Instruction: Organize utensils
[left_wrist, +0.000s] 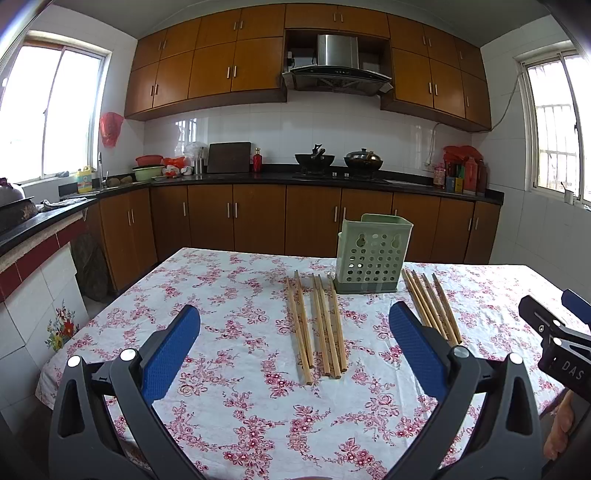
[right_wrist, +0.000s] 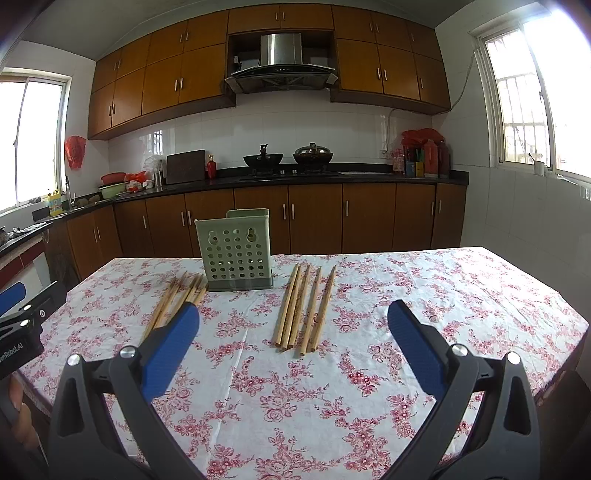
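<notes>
Both views are lit brightly by daylight from windows (left_wrist: 55, 110) at the left and right edges, which are blown out to white; straight lines are bowed by fisheye distortion; corners are darkened by vignetting; faint reflections are seen on the tiled wall (right_wrist: 258, 133); focus is sharp throughout.

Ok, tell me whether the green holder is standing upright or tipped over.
Upright: the green holder stands on its base on the table, open top upward.

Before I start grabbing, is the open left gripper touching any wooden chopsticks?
Apart. The left wrist view shows the left gripper open above the tablecloth, with the wooden chopsticks lying untouched between its fingers.
</notes>
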